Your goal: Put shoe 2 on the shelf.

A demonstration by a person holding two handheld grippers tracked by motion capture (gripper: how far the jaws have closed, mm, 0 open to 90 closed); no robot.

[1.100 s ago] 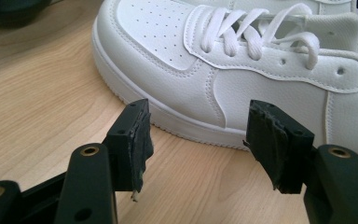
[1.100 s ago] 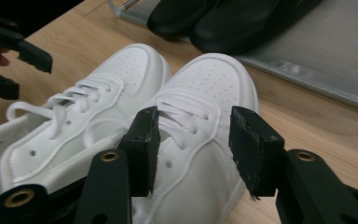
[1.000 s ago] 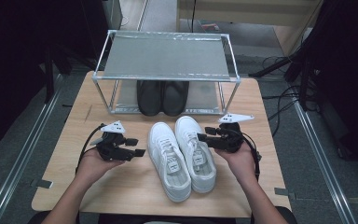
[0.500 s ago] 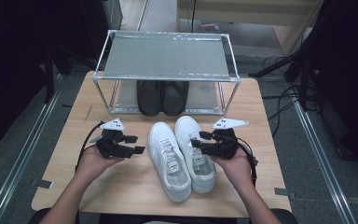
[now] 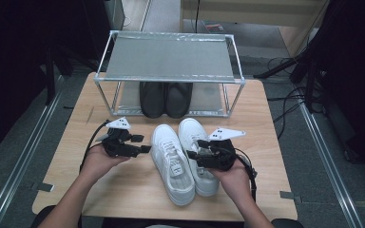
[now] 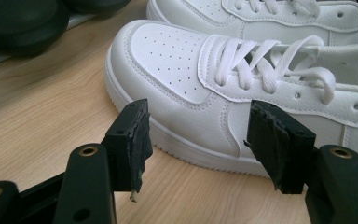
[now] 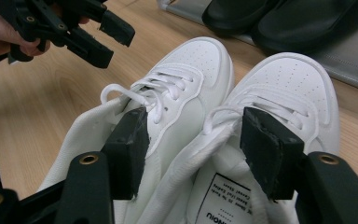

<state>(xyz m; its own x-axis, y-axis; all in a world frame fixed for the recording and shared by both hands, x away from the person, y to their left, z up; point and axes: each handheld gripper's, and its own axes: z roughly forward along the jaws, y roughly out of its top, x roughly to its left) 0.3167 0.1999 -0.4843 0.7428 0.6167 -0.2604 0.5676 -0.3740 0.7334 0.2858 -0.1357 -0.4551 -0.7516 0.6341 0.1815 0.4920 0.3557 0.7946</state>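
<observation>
On table: two white sneakers (image 5: 184,161), two black shoes (image 5: 165,98).

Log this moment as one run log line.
left gripper: open, beside white sneakers | right gripper: jaws just opening, over sneakers, nothing gripped

Both grippers (image 5: 145,148) (image 5: 188,154) are showing black bodies, brass-ringed screw holes, grey three-cornered plates, trailing black cables; forearms bare.

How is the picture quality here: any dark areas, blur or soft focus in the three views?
High view: table evenly lit, surroundings nearly black, black shoes under the rack lose detail. Left gripper view: white sneakers sharp, its fingers slightly soft. Right gripper view: sneaker toes crisp, its near fingers and the insole label a little soft; no glare.
</observation>
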